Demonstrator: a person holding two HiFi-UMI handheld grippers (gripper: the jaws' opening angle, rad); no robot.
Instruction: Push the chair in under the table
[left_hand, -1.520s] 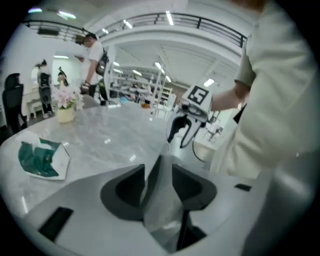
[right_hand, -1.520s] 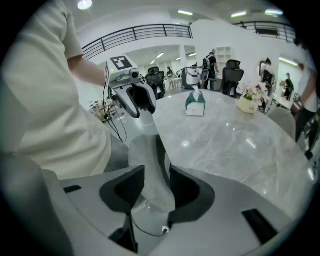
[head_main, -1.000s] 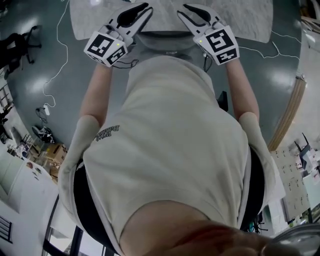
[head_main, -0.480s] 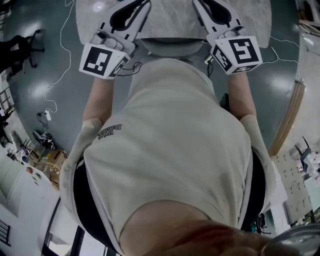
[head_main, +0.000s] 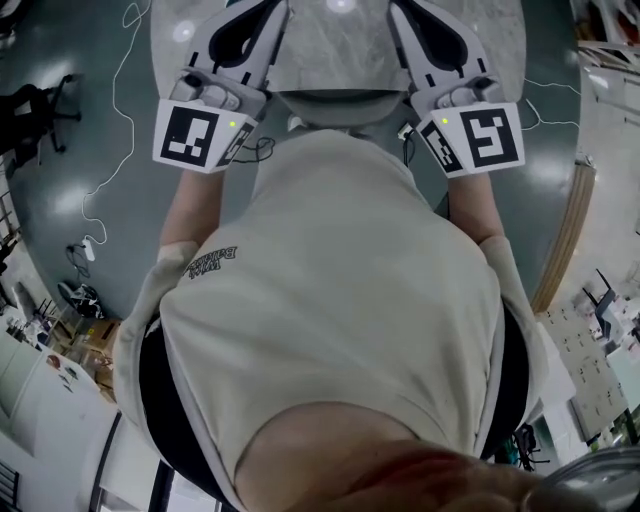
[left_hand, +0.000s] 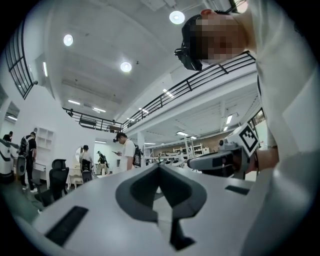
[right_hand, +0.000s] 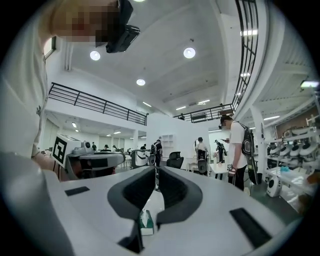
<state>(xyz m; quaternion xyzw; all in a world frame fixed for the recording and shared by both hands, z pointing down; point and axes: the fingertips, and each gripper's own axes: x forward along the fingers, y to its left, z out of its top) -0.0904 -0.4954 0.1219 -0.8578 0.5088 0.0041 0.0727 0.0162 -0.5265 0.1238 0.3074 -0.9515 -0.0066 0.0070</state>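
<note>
Left gripper view: left gripper clenched, jaws just closing tip to tip, nothing between.
Right gripper view: right gripper jaws just closing, tips meeting, empty; tissue box beyond gap, well apart.
Head view: chair backrest at 12 o'clock from torso, against marble table edge, long axis 9-to-3; grippers flank it at 11 and 1, equally near. Any push goes toward 12.
</note>
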